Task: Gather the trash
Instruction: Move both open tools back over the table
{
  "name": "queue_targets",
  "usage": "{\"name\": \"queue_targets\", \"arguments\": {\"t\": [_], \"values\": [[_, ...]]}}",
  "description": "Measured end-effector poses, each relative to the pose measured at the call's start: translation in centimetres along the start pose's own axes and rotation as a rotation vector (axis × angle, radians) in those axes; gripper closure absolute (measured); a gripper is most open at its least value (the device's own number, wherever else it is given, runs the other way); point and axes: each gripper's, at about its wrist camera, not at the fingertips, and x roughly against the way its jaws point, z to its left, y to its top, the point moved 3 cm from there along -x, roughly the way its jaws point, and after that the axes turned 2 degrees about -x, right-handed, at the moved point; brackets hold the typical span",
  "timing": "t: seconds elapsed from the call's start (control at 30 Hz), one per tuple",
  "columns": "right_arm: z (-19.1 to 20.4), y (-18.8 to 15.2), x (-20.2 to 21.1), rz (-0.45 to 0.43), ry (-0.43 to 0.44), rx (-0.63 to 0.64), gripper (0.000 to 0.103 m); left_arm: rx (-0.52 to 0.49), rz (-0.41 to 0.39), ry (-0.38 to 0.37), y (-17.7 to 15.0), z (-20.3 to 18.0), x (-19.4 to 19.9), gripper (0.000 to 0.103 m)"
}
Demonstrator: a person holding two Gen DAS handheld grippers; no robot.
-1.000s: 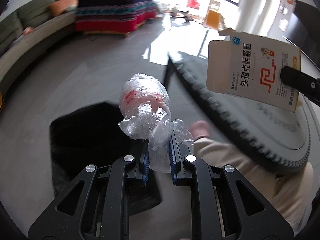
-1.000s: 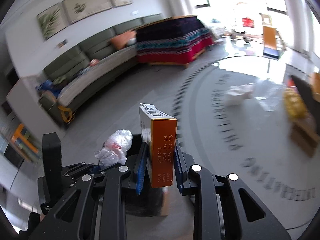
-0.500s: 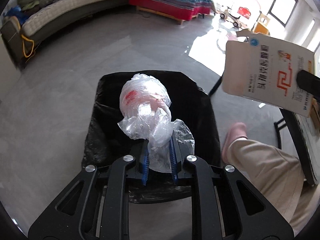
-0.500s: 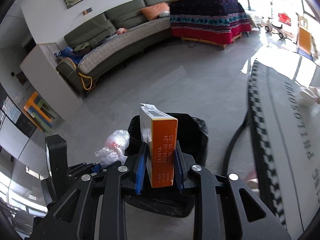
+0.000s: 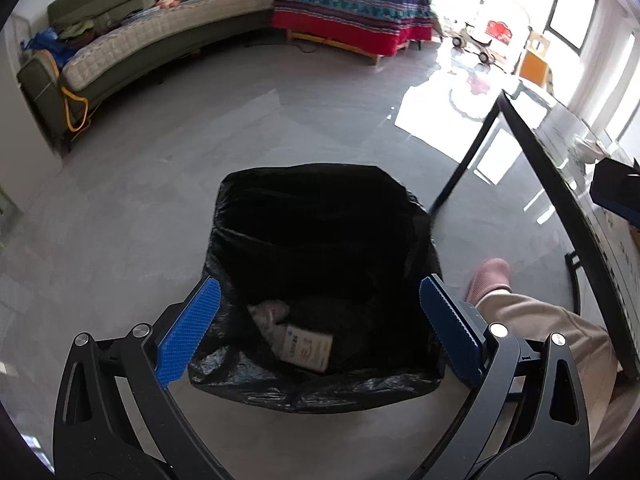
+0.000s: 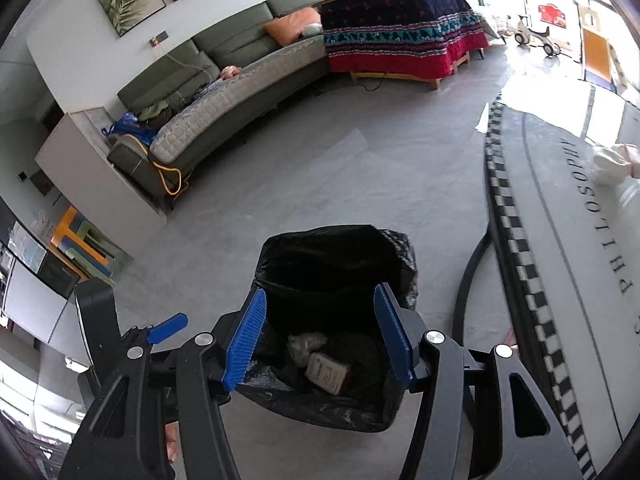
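Both grippers above black-lined trash bin (image 5: 320, 216). Left gripper (image 5: 320, 320): jaws opening, spread wide, nothing between the pads. Right gripper (image 6: 320, 340): jaws opening, about half spread, nothing between them. Crumpled plastic bag (image 5: 269, 314) and medicine box (image 5: 306, 347) lie touching at bin bottom, toward its near wall. Crumpled tissue (image 6: 610, 164) on table (image 6: 560, 240), far edge
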Motion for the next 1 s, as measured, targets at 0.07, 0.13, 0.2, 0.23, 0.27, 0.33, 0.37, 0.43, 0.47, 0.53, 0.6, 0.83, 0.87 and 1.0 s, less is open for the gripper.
{"name": "queue_targets", "arguments": {"t": [0.07,0.13,0.2,0.23,0.27,0.33,0.37,0.43,0.47,0.53,0.6,0.83,0.87,1.0], "values": [[-0.6,0.0,0.5,-0.01,-0.003,-0.006,0.045,-0.015,0.002,-0.015,0.2,-0.8,0.1,0.006],[-1.2,0.0,0.9,-0.02,-0.005,-0.018,0.045,-0.03,0.002,-0.022,0.2,-1.5,0.3,0.006],[-1.9,0.1,1.6,-0.035,-0.009,-0.033,0.045,-0.052,0.0,-0.034,0.4,-2.6,0.5,0.006],[-2.2,0.1,1.8,-0.04,-0.009,-0.037,0.045,-0.06,-0.003,-0.041,0.6,-3.2,0.7,0.006],[-2.4,0.0,2.0,-0.047,-0.016,-0.041,0.045,-0.07,-0.006,-0.049,0.9,-3.7,0.8,0.006],[-3.5,0.3,3.0,-0.061,-0.031,-0.052,0.045,-0.097,-0.014,-0.07,1.5,-5.3,1.1,0.006],[-4.1,0.4,3.4,-0.067,-0.038,-0.057,0.044,-0.108,-0.017,-0.08,2.0,-6.0,1.1,0.006],[-6.0,0.7,4.6,-0.083,-0.066,-0.083,0.041,-0.138,-0.027,-0.101,2.9,-7.9,1.2,0.006],[-6.8,0.8,5.0,-0.089,-0.076,-0.097,0.041,-0.149,-0.028,-0.106,3.1,-8.5,1.1,0.006],[-9.1,1.1,6.1,-0.101,-0.107,-0.129,0.039,-0.184,-0.034,-0.123,3.9,-10.6,1.0,0.006],[-11.3,1.6,7.3,-0.117,-0.155,-0.159,0.036,-0.223,-0.041,-0.14,4.7,-12.8,1.0,0.006],[-19.1,4.0,10.7,-0.151,-0.328,-0.31,0.029,-0.345,-0.06,-0.215,7.7,-20.1,0.4,0.006],[-20.1,4.5,11.0,-0.154,-0.351,-0.336,0.029,-0.361,-0.062,-0.223,8.1,-21.2,0.3,0.006],[-23.6,6.2,11.9,-0.164,-0.41,-0.414,0.029,-0.432,-0.067,-0.254,9.5,-25.2,-0.1,0.006]]}}
